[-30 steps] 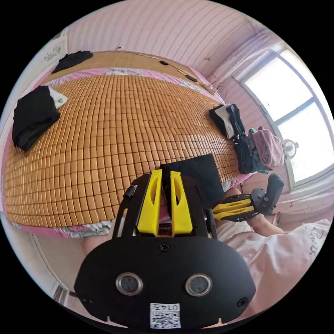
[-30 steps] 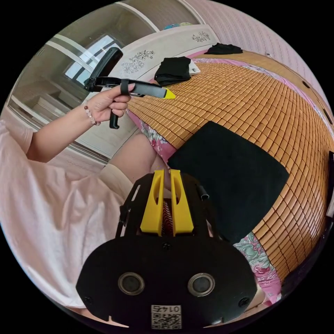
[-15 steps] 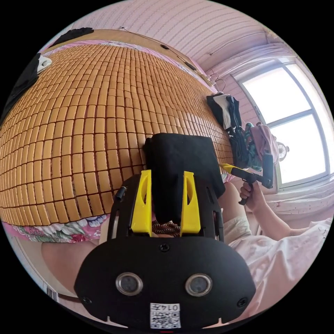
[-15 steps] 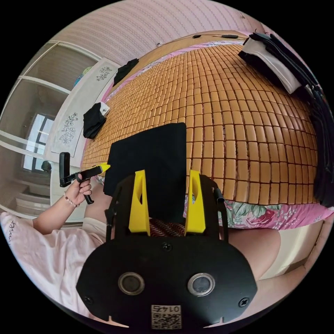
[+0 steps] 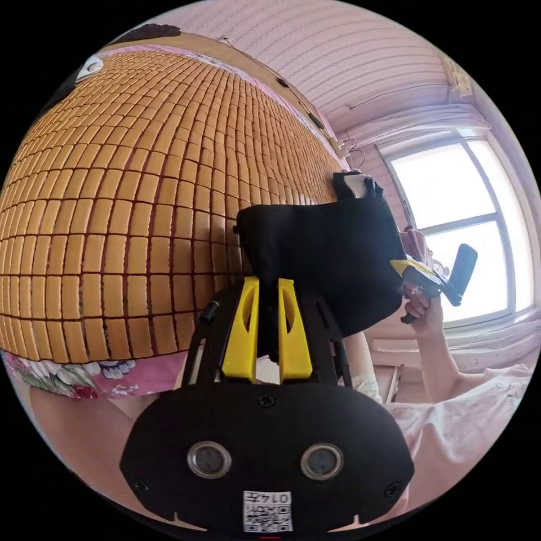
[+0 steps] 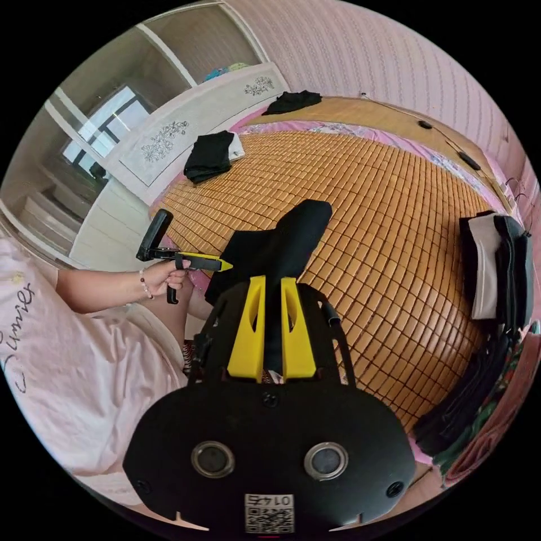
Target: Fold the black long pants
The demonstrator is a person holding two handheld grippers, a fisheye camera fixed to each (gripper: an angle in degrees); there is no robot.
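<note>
I have the folded black pants (image 5: 321, 259) lifted off the bed mat (image 5: 124, 203), held up between my two tools just above the near edge of the bed. In the left gripper view, my left gripper (image 5: 267, 327) has its yellow jaws drawn close together with a fold of the black cloth pinched between them, both jaws pressing on it. The pants spread out beyond the jaws as a dark, roughly square bundle. At the bundle's far corner, the right gripper (image 5: 401, 267) meets the cloth, held in a hand (image 5: 420, 301) in front of a bright window (image 5: 456, 225). In the right gripper view, my right gripper (image 6: 273, 329) is likewise nearly closed, its yellow jaws clamped on a strip of the pants (image 6: 282, 253), which rise from the jaws as a tall dark fold. Beside that fold, the left gripper (image 6: 217, 264) points its yellow tip at the cloth; from this angle I cannot tell how its jaws stand. The mat (image 6: 372, 225) of woven tan tiles covers the bed. A small pile of folded dark clothes (image 6: 209, 156) sits near the white headboard (image 6: 169, 141), and another stack of clothes (image 6: 499, 270) lies along the mat's opposite edge.
</note>
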